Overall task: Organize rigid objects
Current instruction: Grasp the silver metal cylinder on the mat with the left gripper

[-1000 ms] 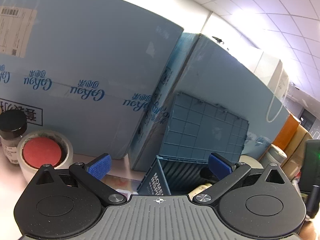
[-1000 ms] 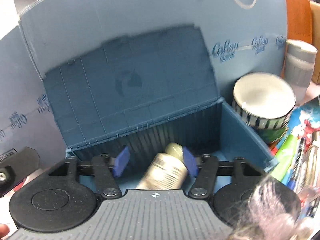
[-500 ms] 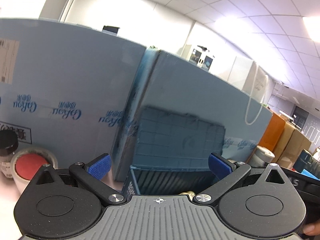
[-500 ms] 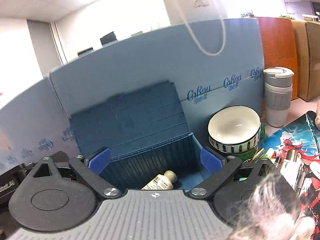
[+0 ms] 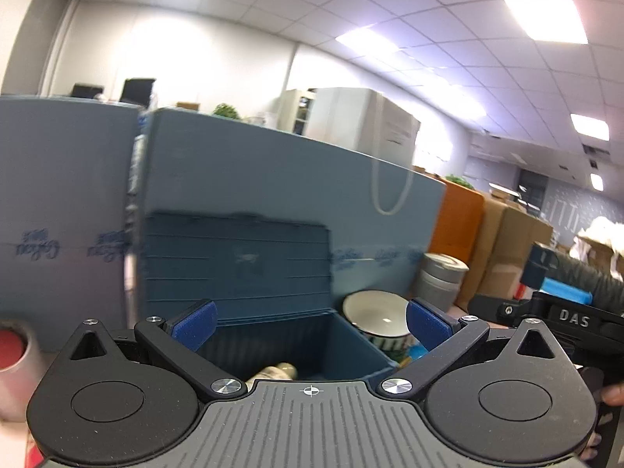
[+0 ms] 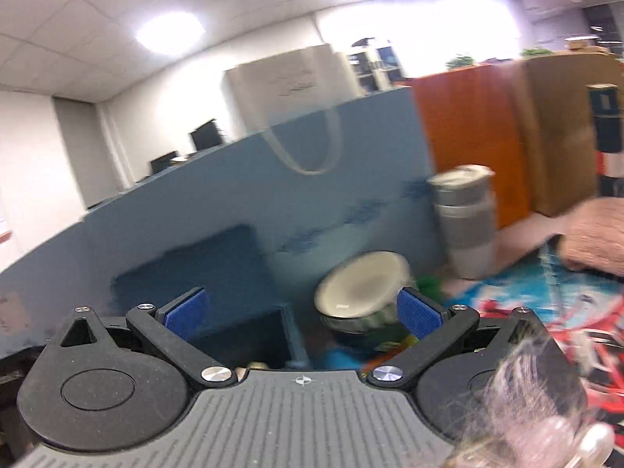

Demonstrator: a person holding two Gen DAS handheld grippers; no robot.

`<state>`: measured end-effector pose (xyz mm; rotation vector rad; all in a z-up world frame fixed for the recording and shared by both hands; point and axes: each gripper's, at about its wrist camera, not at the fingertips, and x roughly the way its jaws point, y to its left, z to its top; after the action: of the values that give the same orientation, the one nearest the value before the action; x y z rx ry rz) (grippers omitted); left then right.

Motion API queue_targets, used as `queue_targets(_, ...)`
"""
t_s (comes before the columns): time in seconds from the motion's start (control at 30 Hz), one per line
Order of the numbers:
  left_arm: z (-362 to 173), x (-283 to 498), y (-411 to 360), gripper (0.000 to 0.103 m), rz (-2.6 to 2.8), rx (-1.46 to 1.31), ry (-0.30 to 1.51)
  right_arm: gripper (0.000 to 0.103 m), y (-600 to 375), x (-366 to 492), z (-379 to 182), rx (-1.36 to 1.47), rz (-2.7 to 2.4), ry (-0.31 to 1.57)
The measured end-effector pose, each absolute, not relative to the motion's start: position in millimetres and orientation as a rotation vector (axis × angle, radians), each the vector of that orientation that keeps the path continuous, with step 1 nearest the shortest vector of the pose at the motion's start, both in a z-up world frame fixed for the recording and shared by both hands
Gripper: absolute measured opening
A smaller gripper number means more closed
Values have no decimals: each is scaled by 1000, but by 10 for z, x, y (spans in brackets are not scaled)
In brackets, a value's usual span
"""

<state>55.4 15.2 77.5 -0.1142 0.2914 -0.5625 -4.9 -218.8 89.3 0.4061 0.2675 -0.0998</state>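
A blue plastic crate (image 5: 351, 355) stands with its lid (image 5: 238, 261) up against the blue panel. A cream bottle (image 5: 275, 372) lies on its floor, half hidden by my left gripper's body. My left gripper (image 5: 310, 323) hovers in front of the crate, open and holding nothing. In the right wrist view my right gripper (image 6: 302, 316) is back from the crate (image 6: 241, 339) and to its right. Its jaws are opening wide with nothing between them. Only the bottle's tip (image 6: 257, 364) shows there.
A white bowl (image 5: 374, 312) and a grey tumbler (image 5: 438, 280) stand right of the crate. A colourful mat (image 6: 526, 312) lies further right, with a pink sleeve (image 6: 596, 234) over it. A red-centred tape roll (image 5: 11, 355) sits at the left. Blue panels wall the back.
My right gripper has let go of the cream bottle, which now lies in the crate, and has opened wide and drawn back to the right. My left gripper has also drawn back and swung right.
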Motion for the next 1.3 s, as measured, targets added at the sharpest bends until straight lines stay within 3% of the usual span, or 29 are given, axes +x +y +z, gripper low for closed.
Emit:
queue_targets(0.33,617,203,-771,102,-809,114,253,103,-3177,-414,293,634,-275,293)
queue_targets(0.53,297,250,-1524,95,-998,340,353,103,-3483,-572,-63,754,-304,223)
queue_targets(0.6,188,308,-1723,85,-999,397,405,103,-3520,-684,-157,766,-341,143)
queue_targets(0.67,86,424,-1912,63,-988,441,478,103,-3550,-726,-225,766,-348,99)
queue_targets(0.8,-62,679,-2153,59,-949,457,572,103,-3650,-754,-346,837,-323,87)
queue_targets(0.93,-156,873,-2319,45,-911,469,632,103,-3711,-791,-395,883,-319,88)
queue_targets(1.3,-220,1028,-2631,36,-911,472,677,103,-3710,-798,-444,916,-305,105)
